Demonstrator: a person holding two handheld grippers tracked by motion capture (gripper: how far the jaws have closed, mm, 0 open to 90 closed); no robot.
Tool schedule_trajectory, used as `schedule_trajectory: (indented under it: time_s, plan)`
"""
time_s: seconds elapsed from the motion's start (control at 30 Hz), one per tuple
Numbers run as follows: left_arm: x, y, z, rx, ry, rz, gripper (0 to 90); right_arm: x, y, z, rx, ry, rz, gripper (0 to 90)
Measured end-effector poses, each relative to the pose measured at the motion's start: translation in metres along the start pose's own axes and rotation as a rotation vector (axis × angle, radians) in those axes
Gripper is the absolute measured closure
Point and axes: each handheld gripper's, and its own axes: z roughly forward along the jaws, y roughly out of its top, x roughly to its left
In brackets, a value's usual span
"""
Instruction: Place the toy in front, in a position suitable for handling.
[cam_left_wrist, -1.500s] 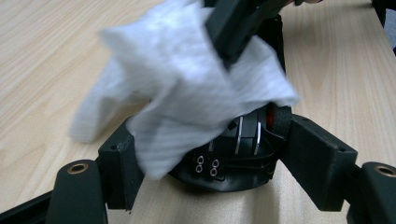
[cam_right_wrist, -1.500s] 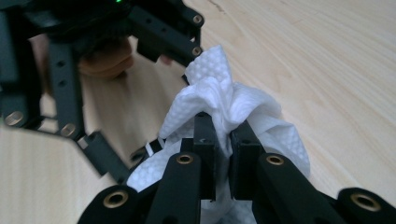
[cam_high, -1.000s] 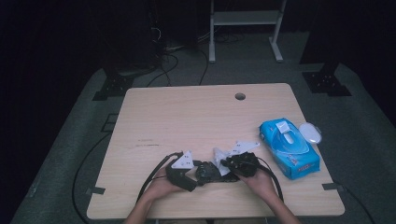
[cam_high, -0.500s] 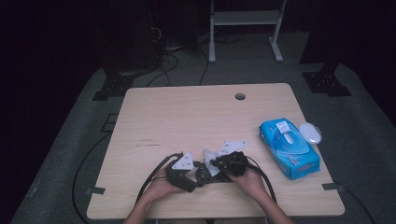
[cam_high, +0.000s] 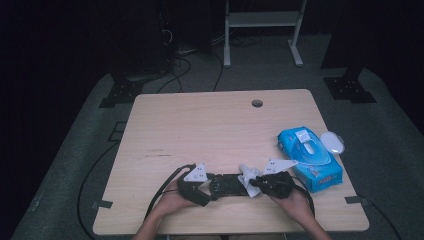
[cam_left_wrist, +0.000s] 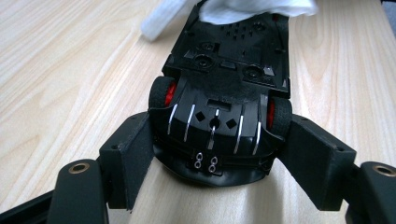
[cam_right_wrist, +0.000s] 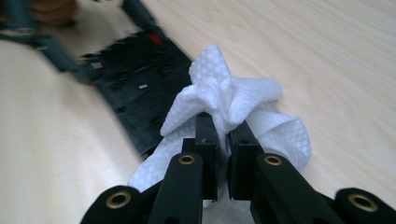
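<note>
A: Looking down from the high view, we see both grippers low at the near edge of the wooden table (cam_high: 200, 125). Our left gripper (cam_high: 196, 183) and right gripper (cam_high: 260, 183) meet over a black toy car (cam_high: 227, 185).

B: In the left gripper view we find the toy car (cam_left_wrist: 219, 98) lying upside down, its underside and red-hubbed wheels facing up. The jaws are clamped on one end of the car, one pad pressed against each side just beside the wheels.

A: And the right gripper?

B: In the right gripper view its jaws stand nearly together, pinching a crumpled white wipe (cam_right_wrist: 233, 107). The wipe rests on the far end of the car's underside, where the left gripper view also shows it (cam_left_wrist: 252, 11) touching the chassis. The car is blurred in the right gripper view, so we cannot tell exactly how much of the chassis the wipe covers.

A: What else do we note?

B: A blue wipe pack (cam_high: 310, 157) lies at the table's right side, with a small white oval object (cam_high: 332, 142) just beside it, near the edge.
</note>
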Motion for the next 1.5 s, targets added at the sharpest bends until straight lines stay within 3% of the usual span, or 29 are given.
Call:
schedule_trajectory:
  time_s: [0.13,0.27,0.4,0.47,0.57,0.7,0.73,0.9,0.97,1.2,1.4,1.5]
  plan:
    - [-0.001,0.0,0.0,-0.002,0.0,0.002,27.2,0.0,-0.002,-0.003,0.005,0.021,-0.016,84.4]
    - [0.002,0.0,-0.002,-0.005,-0.006,-0.004,27.7,-0.009,-0.009,-0.006,0.013,0.018,0.032,84.4]
    - [0.003,-0.001,-0.001,-0.008,-0.006,-0.01,30.6,-0.005,-0.006,-0.003,0.002,0.045,0.038,84.4]
    - [0.003,0.0,-0.001,-0.008,-0.007,-0.01,30.6,0.003,0.005,0.008,0.005,0.059,-0.005,84.4]
    - [0.003,0.0,-0.001,-0.005,-0.009,-0.01,30.6,0.004,0.008,0.012,0.009,0.058,-0.015,84.4]
    - [0.005,0.002,0.0,-0.038,-0.024,-0.048,28.6,0.0,0.009,0.015,0.005,0.066,-0.004,84.4]
    - [0.005,0.004,0.002,-0.045,-0.021,-0.064,23.5,0.001,0.009,0.016,0.003,0.081,0.002,84.4]
    - [0.005,0.006,0.006,-0.028,-0.012,-0.077,22.5,0.003,0.01,0.016,-0.005,0.102,-0.006,84.4]
    - [0.005,0.005,0.003,-0.031,-0.02,-0.064,27.0,0.001,0.009,0.015,-0.005,0.095,-0.006,84.4]
    - [0.007,0.003,0.003,-0.037,-0.031,-0.081,27.6,-0.014,-0.001,0.001,-0.002,0.063,0.034,84.4]
    - [0.008,0.005,0.002,-0.068,-0.039,-0.105,26.9,-0.009,0.003,0.008,-0.005,0.076,0.023,84.4]
    - [0.008,0.005,0.003,-0.053,-0.04,-0.11,26.9,-0.003,0.007,0.014,-0.009,0.082,-0.004,84.3]
